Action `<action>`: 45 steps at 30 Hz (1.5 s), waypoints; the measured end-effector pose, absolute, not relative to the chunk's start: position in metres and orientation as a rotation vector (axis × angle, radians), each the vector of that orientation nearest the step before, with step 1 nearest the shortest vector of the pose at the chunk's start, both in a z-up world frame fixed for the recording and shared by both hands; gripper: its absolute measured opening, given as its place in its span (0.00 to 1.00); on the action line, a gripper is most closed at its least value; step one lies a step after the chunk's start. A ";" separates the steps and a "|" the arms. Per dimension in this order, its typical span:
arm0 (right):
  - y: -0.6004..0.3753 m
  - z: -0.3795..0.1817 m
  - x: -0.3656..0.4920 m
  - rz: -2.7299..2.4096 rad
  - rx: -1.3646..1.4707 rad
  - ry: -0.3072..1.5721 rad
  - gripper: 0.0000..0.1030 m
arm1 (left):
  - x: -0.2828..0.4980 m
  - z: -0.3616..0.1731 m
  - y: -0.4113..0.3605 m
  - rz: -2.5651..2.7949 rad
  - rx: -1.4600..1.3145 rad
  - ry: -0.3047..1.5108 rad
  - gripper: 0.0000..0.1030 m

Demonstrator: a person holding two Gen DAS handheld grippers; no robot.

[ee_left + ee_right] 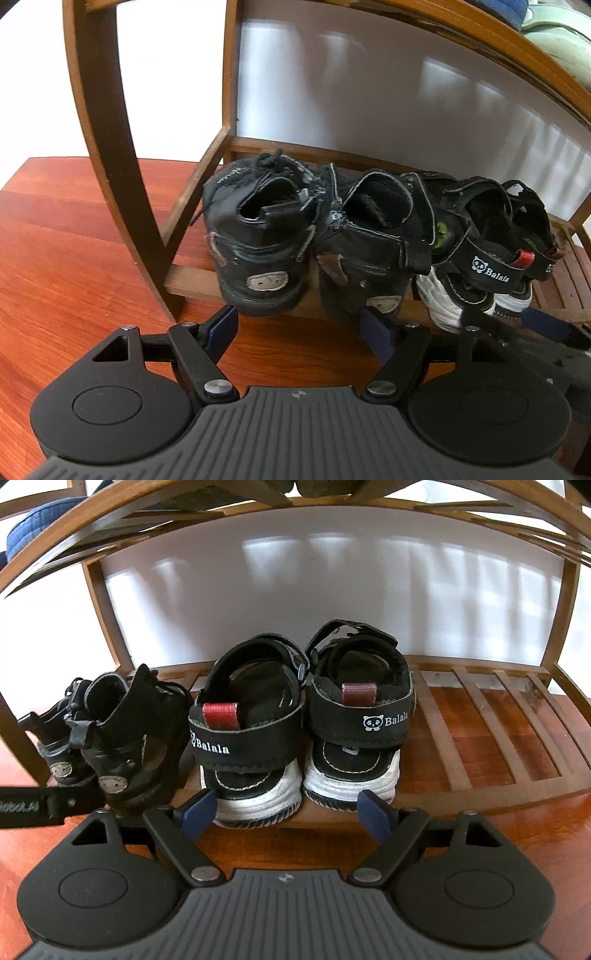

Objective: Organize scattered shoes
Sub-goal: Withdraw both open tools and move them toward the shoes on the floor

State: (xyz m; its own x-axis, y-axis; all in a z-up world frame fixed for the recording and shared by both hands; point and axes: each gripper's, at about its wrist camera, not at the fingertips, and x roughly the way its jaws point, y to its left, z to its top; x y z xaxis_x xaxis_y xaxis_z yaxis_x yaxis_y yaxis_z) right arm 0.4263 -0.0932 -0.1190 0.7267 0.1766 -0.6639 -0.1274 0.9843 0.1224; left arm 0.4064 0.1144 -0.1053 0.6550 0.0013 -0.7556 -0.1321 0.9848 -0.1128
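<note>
Shoes lined up heels-out on bottom slatted shelf (498, 738) of wooden rack: black boots (258, 240) at left end, side by side; black-and-white Balala sandals (251, 746) just right of them, paired and touching. Left tongs (299, 332) spread wide, empty, hovering before boot heels. Right tongs (284, 808) likewise released, nothing between pads, just short of sandal heels, over red-brown wood floor (74, 240)
</note>
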 end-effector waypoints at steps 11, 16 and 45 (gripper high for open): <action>-0.111 -0.110 0.400 0.170 0.129 0.753 0.84 | 0.410 -0.104 0.104 0.097 -0.154 0.842 0.73; -0.115 -0.106 0.393 0.167 0.135 0.756 0.84 | 0.415 -0.102 0.111 0.141 -0.179 0.839 0.72; -0.144 -0.032 0.273 0.261 0.171 0.766 0.84 | 0.276 -0.042 0.107 0.053 -0.210 0.838 0.74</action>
State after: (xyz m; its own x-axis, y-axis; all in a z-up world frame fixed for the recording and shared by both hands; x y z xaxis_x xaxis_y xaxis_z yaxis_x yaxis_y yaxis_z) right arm 0.2729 -0.1438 -0.0321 0.6905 0.2945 -0.6606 -0.1706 0.9539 0.2469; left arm 0.2759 0.1072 -0.0416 0.6690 -0.0361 -0.7424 -0.1293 0.9779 -0.1640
